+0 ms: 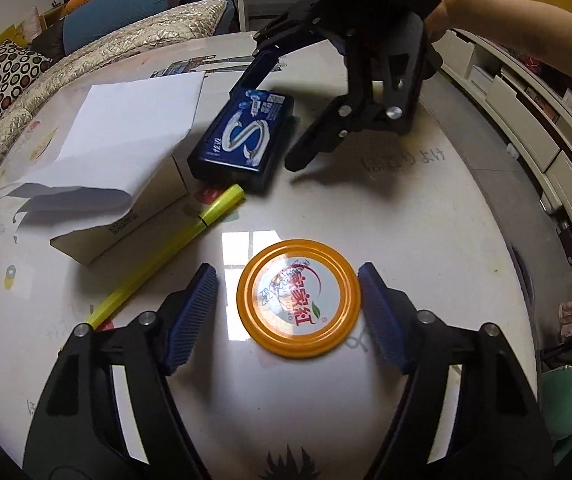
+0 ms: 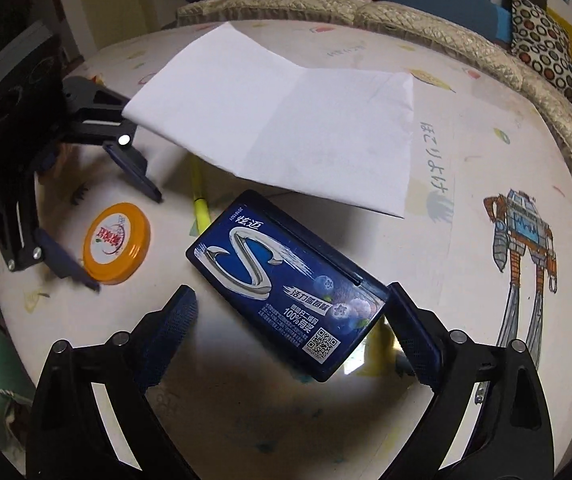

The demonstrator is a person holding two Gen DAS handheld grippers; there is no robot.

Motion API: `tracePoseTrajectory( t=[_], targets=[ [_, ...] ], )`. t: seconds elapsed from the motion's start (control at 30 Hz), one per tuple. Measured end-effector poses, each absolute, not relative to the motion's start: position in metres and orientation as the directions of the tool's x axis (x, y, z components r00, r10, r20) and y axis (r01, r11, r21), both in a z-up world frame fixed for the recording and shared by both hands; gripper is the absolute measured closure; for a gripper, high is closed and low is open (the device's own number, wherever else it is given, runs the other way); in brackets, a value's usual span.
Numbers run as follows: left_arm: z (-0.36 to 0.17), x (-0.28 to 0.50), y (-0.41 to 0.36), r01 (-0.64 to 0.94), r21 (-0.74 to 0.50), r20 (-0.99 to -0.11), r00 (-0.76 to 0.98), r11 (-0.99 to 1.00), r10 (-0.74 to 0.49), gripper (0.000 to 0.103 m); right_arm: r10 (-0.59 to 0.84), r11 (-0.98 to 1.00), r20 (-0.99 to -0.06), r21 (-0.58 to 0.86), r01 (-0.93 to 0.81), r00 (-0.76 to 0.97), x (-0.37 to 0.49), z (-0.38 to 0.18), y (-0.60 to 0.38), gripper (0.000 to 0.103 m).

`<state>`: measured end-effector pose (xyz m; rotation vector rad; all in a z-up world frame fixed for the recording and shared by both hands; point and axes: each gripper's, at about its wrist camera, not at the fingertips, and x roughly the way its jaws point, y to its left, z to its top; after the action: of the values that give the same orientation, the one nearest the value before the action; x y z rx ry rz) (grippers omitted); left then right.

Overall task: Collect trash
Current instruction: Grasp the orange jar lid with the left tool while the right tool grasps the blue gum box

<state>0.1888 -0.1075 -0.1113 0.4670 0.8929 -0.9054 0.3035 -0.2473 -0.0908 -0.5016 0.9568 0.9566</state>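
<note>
An orange-rimmed jar lid with a white printed centre lies flat on the table. My left gripper is open around it, one pad on each side, apart from it. The lid also shows in the right wrist view, with the left gripper over it. A dark blue gum pack lies flat. My right gripper is open around its near end; the right pad is close to or touching its corner. In the left wrist view the right gripper straddles the pack.
A white folded paper sheet rests on a cardboard box. A yellow highlighter pen lies beside the box. The round table has cartoon prints. A sofa stands behind, shelving to the side.
</note>
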Motion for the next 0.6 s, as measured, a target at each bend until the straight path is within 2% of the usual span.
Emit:
tracePoseTrajectory(
  t=[0.07,0.13,0.4,0.47,0.53,0.6],
  targets=[
    [-0.111,0.189,-0.106,0.826,-0.008,-0.824,0.313,0.563,-0.472,0.044,0.449,0.486,-0.847,-0.036,-0.873,0.284,0.294,-0.083,-0.243,0.010],
    [-0.111,0.191,-0.106,0.823,-0.013,-0.824,0.313,0.568,-0.472,0.044,0.439,0.487,-0.843,-0.067,-0.871,0.311,0.292,-0.077,-0.241,0.010],
    [-0.110,0.182,-0.106,0.828,-0.008,-0.830,0.307,0.561,-0.465,0.044,0.404,0.479,-0.883,-0.020,-0.878,0.240,0.299,-0.092,-0.230,0.010],
    [-0.110,0.178,-0.103,0.823,-0.009,-0.830,0.311,0.567,-0.464,0.044,0.415,0.487,-0.883,0.011,-0.873,0.220,0.295,-0.095,-0.232,0.014],
    [-0.110,0.174,-0.099,0.820,-0.009,-0.830,0.313,0.573,-0.461,0.044,0.436,0.490,-0.875,0.035,-0.871,0.210,0.289,-0.094,-0.237,0.029],
    [-0.110,0.170,-0.097,0.813,-0.011,-0.832,0.316,0.582,-0.457,0.044,0.437,0.497,-0.873,0.035,-0.867,0.216,0.281,-0.093,-0.239,0.036]
  ],
)
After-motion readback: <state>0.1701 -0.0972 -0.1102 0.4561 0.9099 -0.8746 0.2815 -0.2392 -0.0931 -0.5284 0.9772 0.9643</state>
